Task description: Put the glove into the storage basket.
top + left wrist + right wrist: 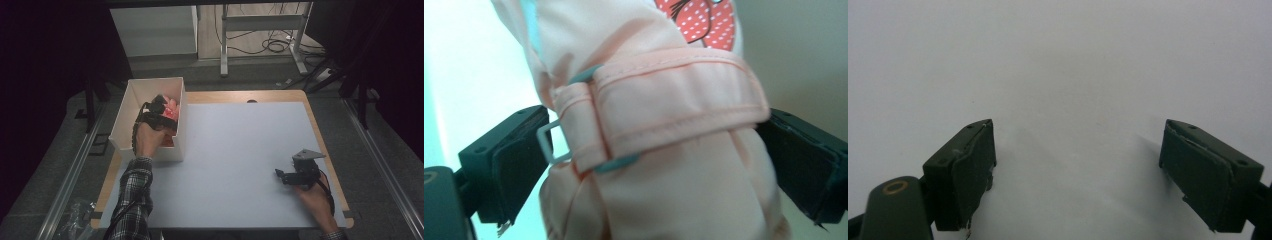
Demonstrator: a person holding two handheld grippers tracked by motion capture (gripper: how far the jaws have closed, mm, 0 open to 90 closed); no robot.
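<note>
A pale pink fabric item [674, 110] with a stitched strap, a small metal ring [549, 145] and a red dotted patch [704, 20] lies in the white box [155, 80] at the table's left. My left gripper [656, 120] reaches into that box, where the high view shows it [159, 106] beside the pink fabric item [172, 106]. Its jaws stand wide on either side of the strap; the left pad [519, 160] is clear of the cloth. My right gripper [1078, 130] is open over the bare white mat, at the front right [281, 175].
The white mat [240, 150] covers most of the wooden table [300, 95]. The box's tall walls surround the left gripper. Beyond the table stand a metal frame [260, 20] and floor cables [275, 45]. Dark curtains hang at both sides.
</note>
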